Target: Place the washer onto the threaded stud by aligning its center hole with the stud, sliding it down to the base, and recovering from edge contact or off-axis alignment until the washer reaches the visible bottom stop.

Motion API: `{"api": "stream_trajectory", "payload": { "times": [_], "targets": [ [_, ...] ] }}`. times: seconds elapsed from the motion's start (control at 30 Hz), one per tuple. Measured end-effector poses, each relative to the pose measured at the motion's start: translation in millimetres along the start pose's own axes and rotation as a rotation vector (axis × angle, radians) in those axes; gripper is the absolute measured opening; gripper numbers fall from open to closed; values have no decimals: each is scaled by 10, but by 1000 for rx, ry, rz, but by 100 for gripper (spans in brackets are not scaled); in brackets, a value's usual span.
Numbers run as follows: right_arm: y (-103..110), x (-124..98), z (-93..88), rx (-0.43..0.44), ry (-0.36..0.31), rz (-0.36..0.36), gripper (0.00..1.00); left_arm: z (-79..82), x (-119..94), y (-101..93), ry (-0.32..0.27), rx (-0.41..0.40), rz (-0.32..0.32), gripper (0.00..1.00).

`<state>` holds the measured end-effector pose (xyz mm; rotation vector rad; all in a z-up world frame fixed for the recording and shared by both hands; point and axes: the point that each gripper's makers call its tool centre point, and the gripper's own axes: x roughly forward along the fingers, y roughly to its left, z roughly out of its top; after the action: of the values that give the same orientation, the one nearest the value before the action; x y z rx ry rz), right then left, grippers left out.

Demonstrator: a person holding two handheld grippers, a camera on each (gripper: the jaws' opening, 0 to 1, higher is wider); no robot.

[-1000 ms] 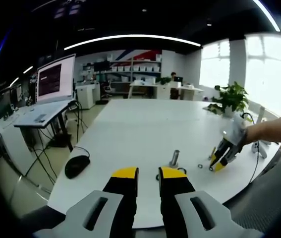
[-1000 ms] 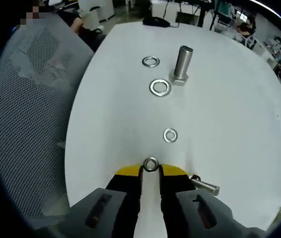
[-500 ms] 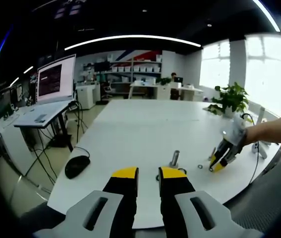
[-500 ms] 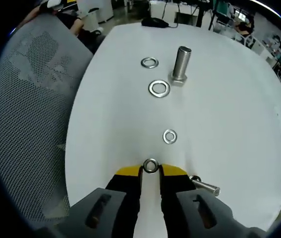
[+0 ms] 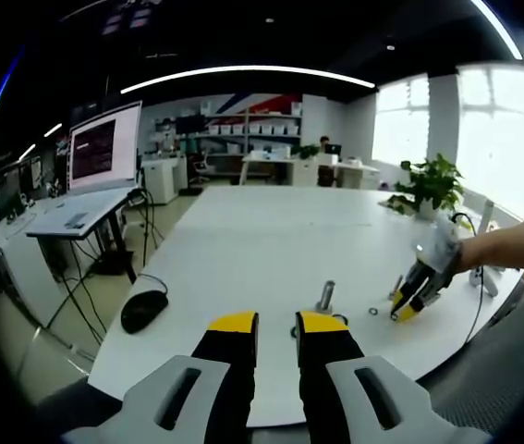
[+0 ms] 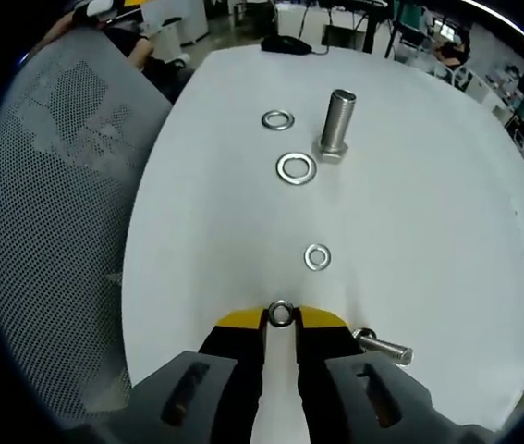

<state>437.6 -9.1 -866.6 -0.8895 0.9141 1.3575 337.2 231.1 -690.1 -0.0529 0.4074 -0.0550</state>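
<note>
Both grippers are the same build: light grey plastic bodies with a slanted oblong slot cut into each side, then black jaws capped with bright yellow tips. On the left gripper (image 5: 276, 321) the yellow caps look squared off and blocky at the ends. The right gripper (image 6: 281, 319) has a more rounded yellow band across the front of its black jaws. Seen from the left gripper view, that right gripper is a small black and yellow piece with a pale grey top, and the person's forearm behind it is bare, no sleeve.
</note>
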Motion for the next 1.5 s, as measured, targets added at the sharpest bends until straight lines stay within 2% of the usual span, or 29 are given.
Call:
{"api": "stream_trajectory", "payload": {
  "times": [0.43, 0.87, 1.2, 1.5],
  "targets": [
    [-46, -146, 24, 8, -20, -18, 13, -1, 1, -1, 2, 2, 0, 14],
    [-76, -353, 16, -13, -11, -27, 13, -5, 1, -3, 4, 3, -1, 14],
    [-218, -658, 65, -35, -9, -70, 13, -3, 3, -8, 3, 4, -3, 14],
    [-355, -786, 110, -59, -11, -110, 13, 1, 1, -10, 0, 4, -3, 14]
  ]
}}
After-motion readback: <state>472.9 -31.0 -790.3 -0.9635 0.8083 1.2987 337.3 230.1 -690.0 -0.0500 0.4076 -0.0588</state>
